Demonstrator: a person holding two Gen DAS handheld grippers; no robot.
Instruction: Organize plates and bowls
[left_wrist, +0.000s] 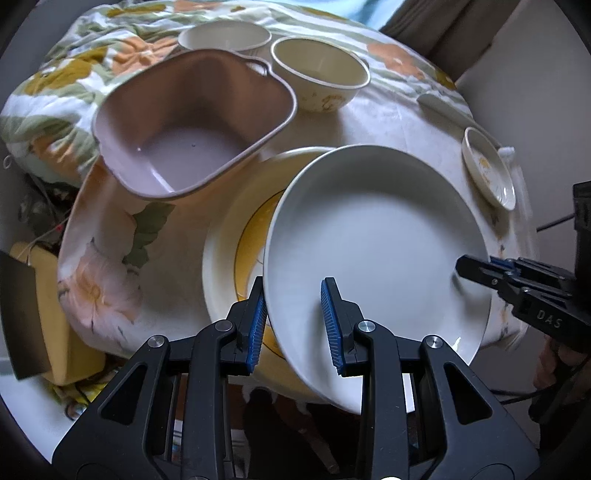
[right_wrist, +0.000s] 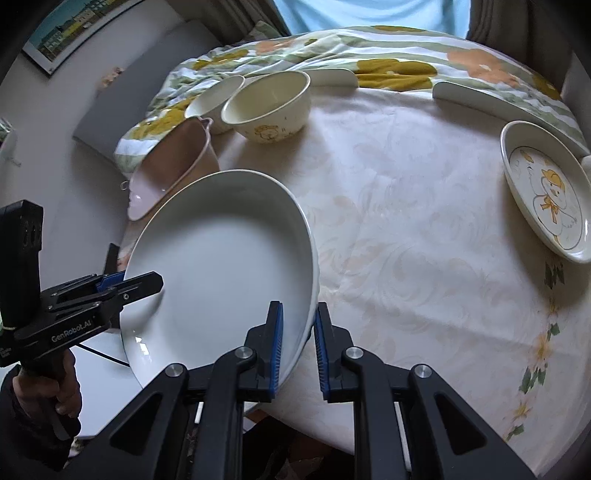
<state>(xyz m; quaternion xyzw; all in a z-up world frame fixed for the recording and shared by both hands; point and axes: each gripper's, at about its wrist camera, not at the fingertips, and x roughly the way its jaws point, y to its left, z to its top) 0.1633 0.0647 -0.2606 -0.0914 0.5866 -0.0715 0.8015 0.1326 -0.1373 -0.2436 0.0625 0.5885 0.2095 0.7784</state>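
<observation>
A large plain white plate (left_wrist: 373, 243) is held tilted above a yellow-ringed plate (left_wrist: 229, 258) on the table. My left gripper (left_wrist: 293, 321) straddles the white plate's near rim, one pad inside and one outside. My right gripper (right_wrist: 298, 345) straddles the plate's opposite rim (right_wrist: 221, 254) the same way; it shows at the right of the left wrist view (left_wrist: 517, 284). A pink square bowl (left_wrist: 192, 125) sits tilted beyond the plates. Two cream bowls (left_wrist: 319, 74) (left_wrist: 225, 37) stand behind it. A small duck-print plate (right_wrist: 546, 192) lies at the right.
The round table has a pale cloth (right_wrist: 406, 221). A flowered quilt (right_wrist: 369, 55) is bunched along its far side, with white dish rims (right_wrist: 480, 99) showing under it. A yellow box (left_wrist: 55, 314) sits below the table's left edge.
</observation>
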